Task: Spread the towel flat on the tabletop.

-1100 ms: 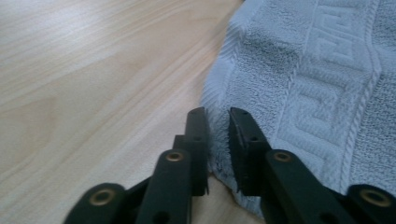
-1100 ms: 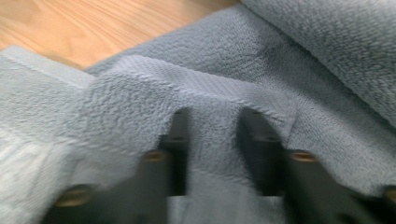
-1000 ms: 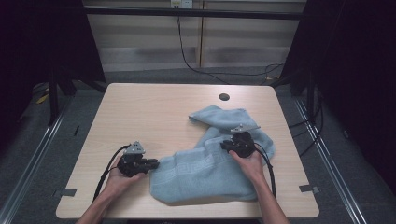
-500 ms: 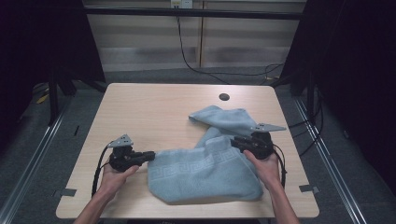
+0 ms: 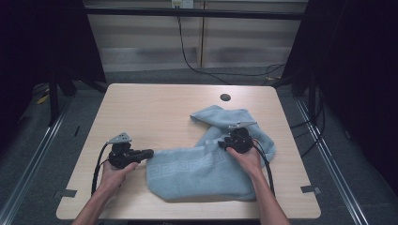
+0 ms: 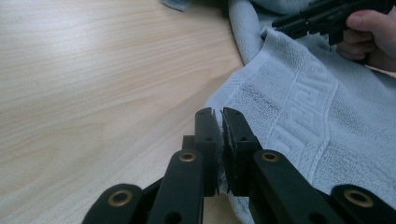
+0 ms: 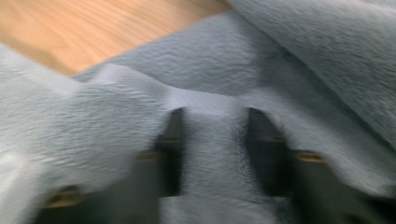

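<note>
A light wooden table (image 5: 155,112) took up the middle of the high view, with a small dark round hole (image 5: 225,97) near its far edge. On the right half of the table lay a pale blue towel (image 5: 202,173), its near part spread flat with a key-pattern border showing, and its far part bunched and folded over toward the far right.

The left gripper (image 5: 146,153) sat at the towel's left edge, held low over the table by the person's left hand (image 5: 112,176). In the left gripper view its jaws stood pressed nearly together, with a thin edge of the towel pinched between the pads.

The right gripper (image 5: 220,144) rested on the rumpled middle of the towel, held by the right hand (image 5: 246,159). In the right gripper view, which was blurred, its jaws stood partly apart with a ridge of towel cloth rising between them; they had just been closing. Whether the pads already pressed on that ridge could not be told.
</note>
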`<state>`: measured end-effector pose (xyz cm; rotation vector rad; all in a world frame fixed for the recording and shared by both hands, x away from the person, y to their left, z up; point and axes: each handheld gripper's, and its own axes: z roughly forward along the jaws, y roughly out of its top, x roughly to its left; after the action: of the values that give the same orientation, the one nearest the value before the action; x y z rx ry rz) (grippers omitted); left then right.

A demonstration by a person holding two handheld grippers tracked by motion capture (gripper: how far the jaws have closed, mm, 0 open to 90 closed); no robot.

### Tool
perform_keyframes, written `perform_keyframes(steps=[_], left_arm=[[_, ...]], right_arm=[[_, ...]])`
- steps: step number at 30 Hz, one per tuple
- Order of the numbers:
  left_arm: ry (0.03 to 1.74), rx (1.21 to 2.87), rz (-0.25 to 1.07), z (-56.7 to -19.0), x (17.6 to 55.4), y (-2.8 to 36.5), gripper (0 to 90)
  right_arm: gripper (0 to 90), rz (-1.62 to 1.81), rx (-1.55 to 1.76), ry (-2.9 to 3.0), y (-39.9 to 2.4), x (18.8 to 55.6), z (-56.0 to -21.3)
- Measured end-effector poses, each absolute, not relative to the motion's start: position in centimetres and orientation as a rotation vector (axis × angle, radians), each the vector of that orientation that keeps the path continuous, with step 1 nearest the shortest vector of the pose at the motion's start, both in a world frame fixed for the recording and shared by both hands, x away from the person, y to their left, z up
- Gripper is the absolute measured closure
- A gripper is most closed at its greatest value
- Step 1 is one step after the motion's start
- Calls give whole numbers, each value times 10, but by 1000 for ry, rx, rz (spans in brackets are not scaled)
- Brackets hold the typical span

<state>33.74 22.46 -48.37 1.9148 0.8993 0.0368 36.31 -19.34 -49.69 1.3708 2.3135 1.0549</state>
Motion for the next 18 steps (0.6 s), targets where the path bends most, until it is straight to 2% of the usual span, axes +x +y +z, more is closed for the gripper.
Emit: perform_keyframes(steps=[2, 4, 10, 12, 15, 16, 18], left_arm=[[892, 1913, 43, -481, 337, 225, 856], [891, 1916, 50, -481, 337, 225, 858], [884, 1860, 46, -470, 333, 229, 859], [868, 1850, 56, -464, 327, 232, 859], [840, 1838, 70, -455, 316, 237, 860], [815, 1818, 58, -451, 307, 238, 860], [797, 1824, 58, -449, 302, 239, 860]], right_arm=[[878, 1088, 1368, 2320, -194, 360, -489], [883, 1121, 1360, 2306, -196, 358, -485], [885, 1302, 1287, 2212, -222, 327, -436], [885, 1326, 1272, 2199, -226, 321, -430], [885, 1385, 1237, 2164, -236, 297, -411], [885, 1430, 1208, 2168, -241, 275, -404], [885, 1420, 1190, 2181, -242, 265, -402]])
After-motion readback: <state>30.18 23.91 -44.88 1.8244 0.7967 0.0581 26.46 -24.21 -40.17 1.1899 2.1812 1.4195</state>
